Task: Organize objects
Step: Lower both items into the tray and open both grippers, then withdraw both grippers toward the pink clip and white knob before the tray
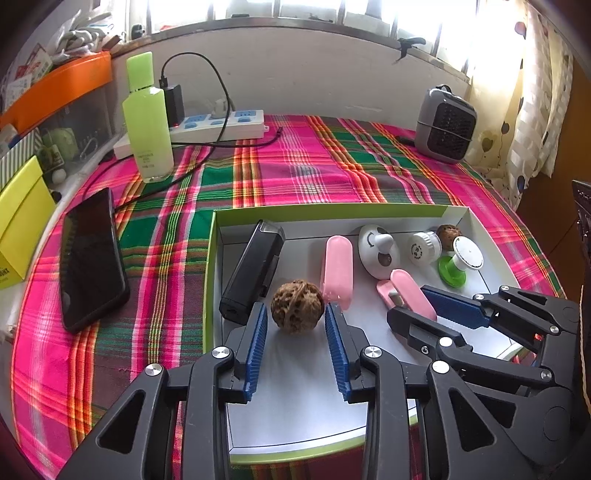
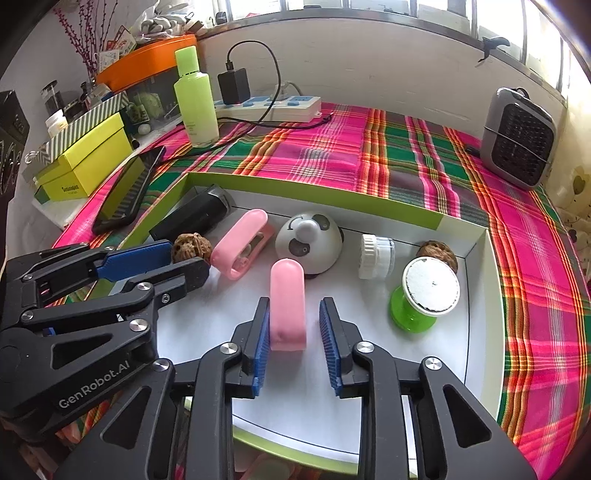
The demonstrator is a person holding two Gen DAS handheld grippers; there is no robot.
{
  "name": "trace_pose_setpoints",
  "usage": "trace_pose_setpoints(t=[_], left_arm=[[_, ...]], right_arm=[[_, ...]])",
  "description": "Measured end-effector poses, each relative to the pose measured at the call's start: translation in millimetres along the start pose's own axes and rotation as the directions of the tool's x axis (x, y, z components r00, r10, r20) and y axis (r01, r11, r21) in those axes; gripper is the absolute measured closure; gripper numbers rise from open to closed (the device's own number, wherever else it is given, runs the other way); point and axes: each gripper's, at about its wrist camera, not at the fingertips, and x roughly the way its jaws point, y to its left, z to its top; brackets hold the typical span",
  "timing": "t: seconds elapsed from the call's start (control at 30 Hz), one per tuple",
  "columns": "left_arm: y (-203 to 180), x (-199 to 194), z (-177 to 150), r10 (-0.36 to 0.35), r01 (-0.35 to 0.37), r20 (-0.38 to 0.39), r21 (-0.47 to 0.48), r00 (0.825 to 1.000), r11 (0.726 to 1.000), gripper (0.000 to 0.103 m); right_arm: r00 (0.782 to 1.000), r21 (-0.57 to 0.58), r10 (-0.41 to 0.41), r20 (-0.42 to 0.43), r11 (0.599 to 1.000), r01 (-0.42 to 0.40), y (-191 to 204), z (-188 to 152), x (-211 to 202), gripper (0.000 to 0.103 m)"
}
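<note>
Strong daylight pours through the barred window (image 1: 332, 14) along the top, blown out to white glare. The pink-and-green plaid cloth (image 1: 295, 170) is evenly lit, with soft shadows. Both fisheye views bend straight lines and darken at the corners; focus stays sharp.

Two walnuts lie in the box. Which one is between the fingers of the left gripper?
The walnut near the black device, between the open left gripper fingers. The other walnut sits in the far right corner.

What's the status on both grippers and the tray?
Left gripper open, straddling walnut. Right gripper open around pink cap, not clamped. Both inside tray; pink case and black device crowd close.
</note>
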Motion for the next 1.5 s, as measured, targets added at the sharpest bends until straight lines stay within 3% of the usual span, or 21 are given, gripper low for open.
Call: trace_pose_setpoints(t=[0.3, 0.47, 1.5], left_arm=[[4, -10, -4, 0.003, -0.003, 0.011, -0.018, 1.0, 1.0, 0.065], [5, -18, -8, 0.005, -0.004, 0.019, -0.023, 1.0, 1.0, 0.064], [-6, -86, -48, 0.009, -0.007, 0.101, -0.026, 0.995, 1.0, 0.061]], right_arm=[[1.0, 0.004, -0.007, 0.017, 1.0, 0.007, 2, -2, -9, 0.073], [1.0, 0.012, -0.018, 0.025, 1.0, 0.018, 3, -4, -14, 0.067], [0.992, 0.035, -0.025, 0.124, 0.999, 0.021, 16, -41, -77, 0.067]])
